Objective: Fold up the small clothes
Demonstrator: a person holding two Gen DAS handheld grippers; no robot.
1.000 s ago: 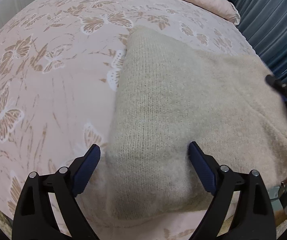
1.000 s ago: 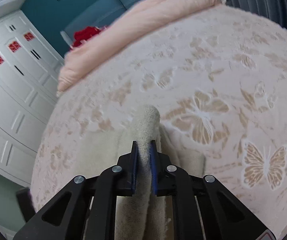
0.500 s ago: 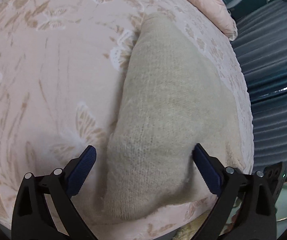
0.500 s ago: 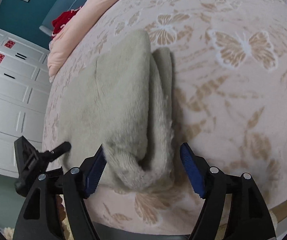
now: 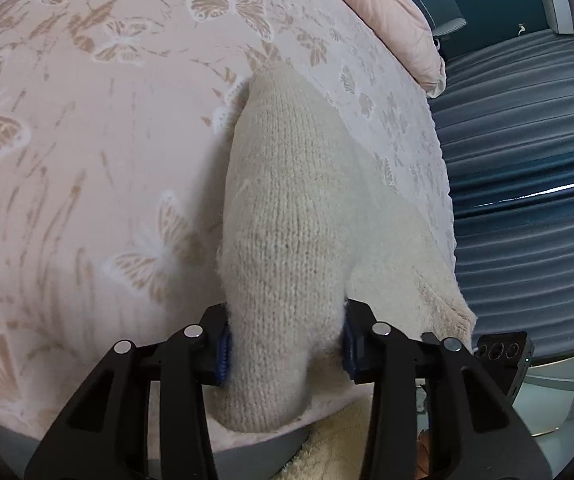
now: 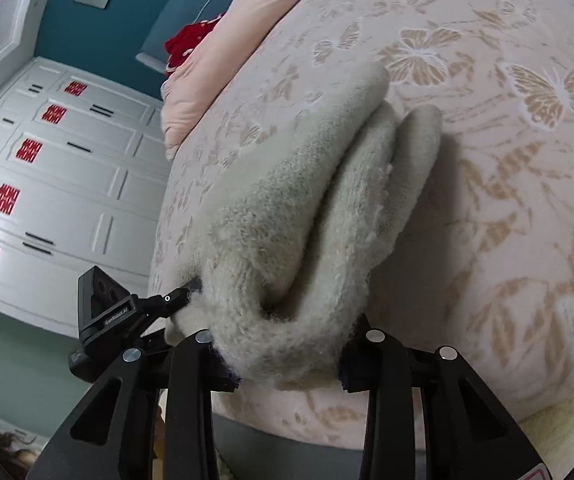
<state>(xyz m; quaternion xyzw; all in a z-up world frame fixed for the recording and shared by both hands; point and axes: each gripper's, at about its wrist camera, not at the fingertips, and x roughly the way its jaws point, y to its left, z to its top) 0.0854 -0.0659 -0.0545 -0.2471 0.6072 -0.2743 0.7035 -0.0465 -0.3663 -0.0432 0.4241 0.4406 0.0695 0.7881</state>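
Bed (image 5: 87, 160): your largest item, covered in a pink spread with tan and white butterfly print, filling most of both views; its near edge runs just under both sets of tongs. Wardrobe (image 6: 47, 184): white panelled doors with red square stickers, standing beyond the bed on the left of your right wrist view. Curtain (image 5: 527, 160): grey-blue, pleated, along the right of your left wrist view. Duvet (image 5: 387, 12): plain pink, bunched at the head of the bed. Knit garment (image 5: 287, 220): cream, fuzzy, folded into a thick bundle with several layers showing at its near end (image 6: 307, 220); it lies on the bed close to the near edge, its length running away from you. Left tongs (image 5: 285, 346): black frame with blue pads, clamped across the near end of the knit garment, the fabric bulging out between and below the pads. Right tongs (image 6: 289, 364): same build, closed on the layered end of the same bundle, pads pressed into the wool on either side. Red item (image 6: 187, 40): small, spotted, lying by the duvet; what it is you cannot tell.
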